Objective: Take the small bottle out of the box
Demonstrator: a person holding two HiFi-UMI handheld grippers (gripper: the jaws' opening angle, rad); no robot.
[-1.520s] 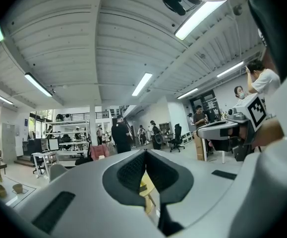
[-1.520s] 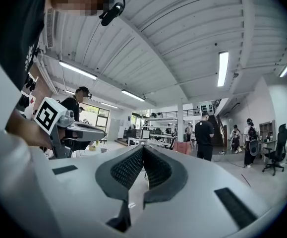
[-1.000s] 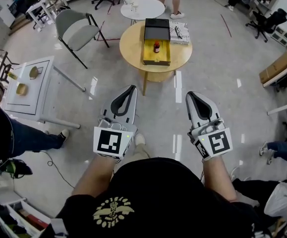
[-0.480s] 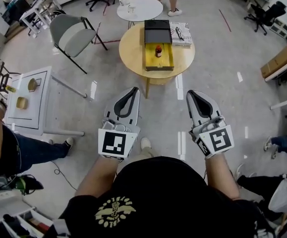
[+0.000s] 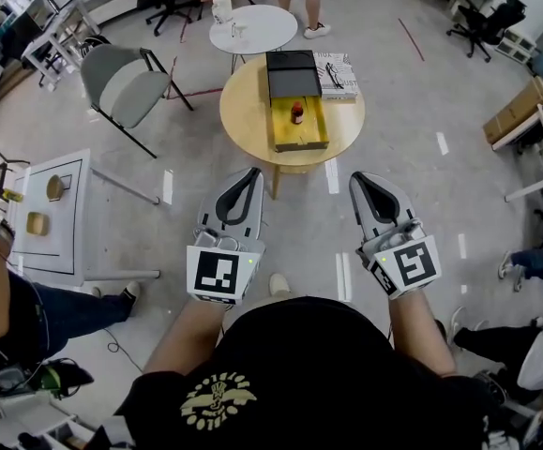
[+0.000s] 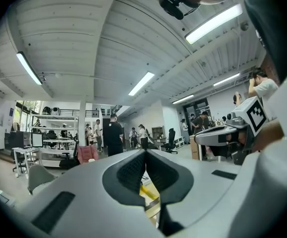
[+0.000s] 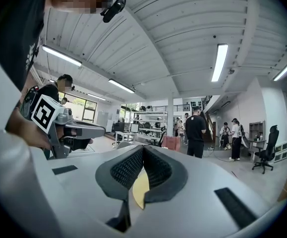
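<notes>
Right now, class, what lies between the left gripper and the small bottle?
Head view: shiny floor, then the round table's near edge and the yellow box's front wall, before the small bottle.

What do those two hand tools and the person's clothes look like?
The left gripper and right gripper are grey shells with black ribbed pads and a cube of black-and-white square markers. The person wears a black short-sleeved T-shirt with gold emblem.

The room is bright, lit by long ceiling lights (image 7: 220, 62). The shiny floor (image 5: 412, 111) shows white streaks of glare. Both gripper views bend at the edges and have black corners.
</notes>
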